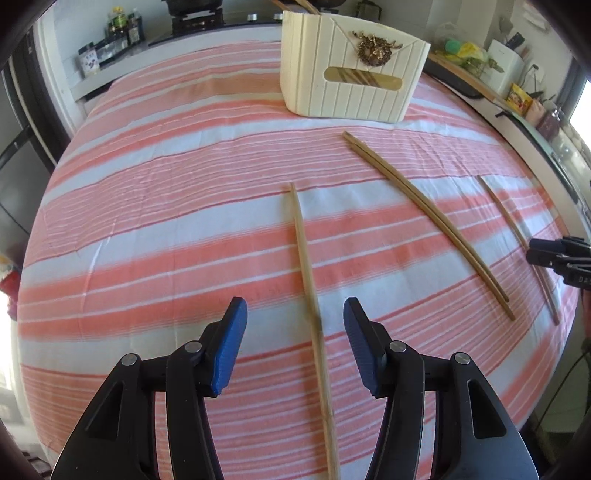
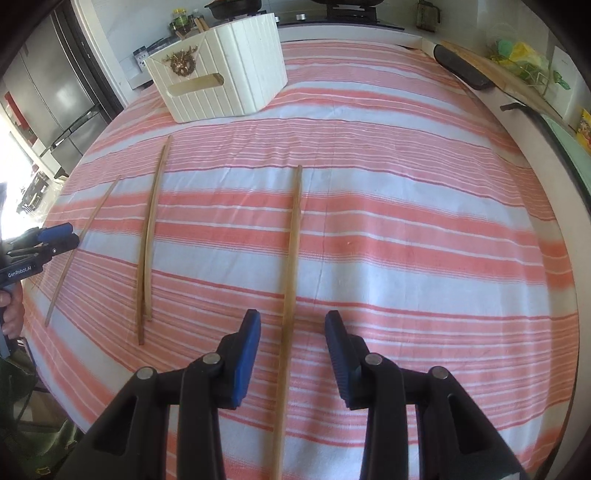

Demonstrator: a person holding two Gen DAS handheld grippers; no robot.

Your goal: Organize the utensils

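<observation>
Wooden chopsticks lie on a pink and white striped cloth [image 1: 147, 229]. One single chopstick [image 1: 306, 266] runs between the blue pads of my left gripper [image 1: 294, 306], which is open and touches nothing. A pair of chopsticks [image 1: 424, 221] lies to its right. Further right, a second single chopstick [image 2: 293, 240] passes between the pads of my open right gripper [image 2: 292, 315], untouched. The cream ribbed box [image 1: 347, 88] with a gold ornament stands at the far side, chopstick ends sticking out of its top. Each gripper shows at the edge of the other's view: the right gripper [image 1: 535, 253] and the left gripper [image 2: 55, 236].
A counter behind the cloth carries bottles [image 1: 122, 26] and a stove [image 1: 195, 14]. A wooden board [image 2: 491, 70] and packets line the right edge. A steel fridge [image 2: 48, 85] stands to the left. A hand [image 2: 9, 314] grips the left tool.
</observation>
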